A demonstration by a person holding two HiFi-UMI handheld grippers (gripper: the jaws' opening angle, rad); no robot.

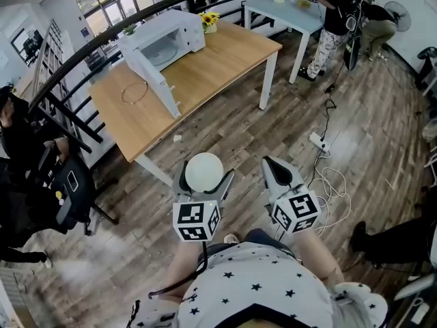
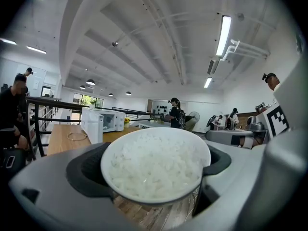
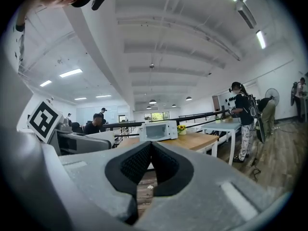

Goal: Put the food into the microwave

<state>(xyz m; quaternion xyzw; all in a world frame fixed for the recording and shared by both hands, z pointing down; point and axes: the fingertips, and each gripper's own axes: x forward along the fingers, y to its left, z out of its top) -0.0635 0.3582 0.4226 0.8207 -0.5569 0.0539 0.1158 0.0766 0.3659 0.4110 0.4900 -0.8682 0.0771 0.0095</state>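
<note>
While the bowl [image 2: 115, 186] is round, its rice [image 2: 156, 165] looks grainy

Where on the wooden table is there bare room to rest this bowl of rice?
Widest bare stretch: the table right of the open door of the microwave, out to the near edge. Left of the door there is only a smaller patch around the ring. The far edge by the flower pot is crowded.

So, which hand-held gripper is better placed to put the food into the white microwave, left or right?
Left. The left hand-held gripper holds the white round bowl of rice, and the white microwave on the wooden table has its door open. The right hand-held gripper is shut and empty.
</note>
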